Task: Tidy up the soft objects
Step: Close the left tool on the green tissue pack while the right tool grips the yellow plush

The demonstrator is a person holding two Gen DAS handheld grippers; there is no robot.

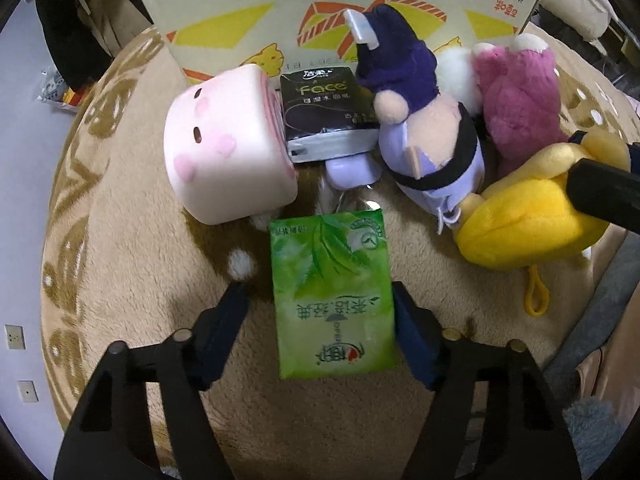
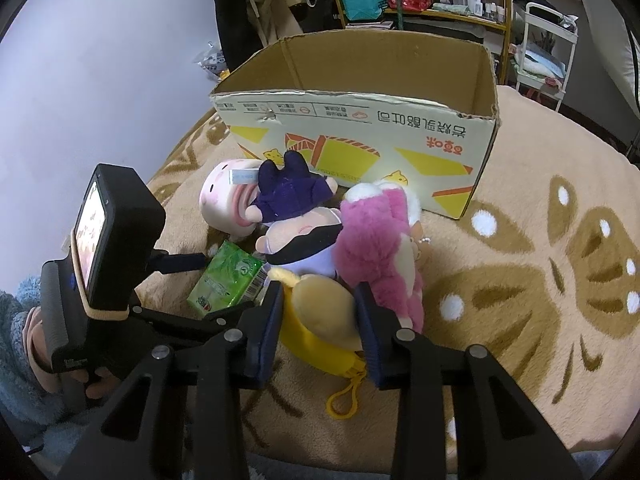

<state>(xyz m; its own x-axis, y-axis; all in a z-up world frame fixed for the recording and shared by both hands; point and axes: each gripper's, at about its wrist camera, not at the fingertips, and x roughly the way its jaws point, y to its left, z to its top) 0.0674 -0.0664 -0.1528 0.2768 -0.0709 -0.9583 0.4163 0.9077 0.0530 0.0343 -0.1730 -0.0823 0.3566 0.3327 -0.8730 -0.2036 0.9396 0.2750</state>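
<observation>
A green tissue pack point(image 1: 332, 296) lies flat on the beige blanket, between the fingers of my left gripper point(image 1: 320, 300). The right finger point(image 1: 408, 316) touches its edge, the left finger stands a little off it, so this gripper is open. My right gripper point(image 2: 318, 300) is shut on a yellow plush toy point(image 2: 320, 312) that rests on the blanket. Behind it lie a pink plush bear point(image 2: 376, 240), a purple-hatted doll point(image 2: 296, 216), a white-and-pink cylinder plush point(image 1: 224, 140) and a black tissue pack point(image 1: 324, 108). An open cardboard box point(image 2: 360, 136) stands just beyond them.
A beige blanket point(image 2: 520, 280) with brown patterns covers the surface. Shelves, a cart and hanging clothes stand at the back of the room. A hand in a fluffy blue sleeve point(image 2: 24, 340) holds the left gripper's handle at lower left.
</observation>
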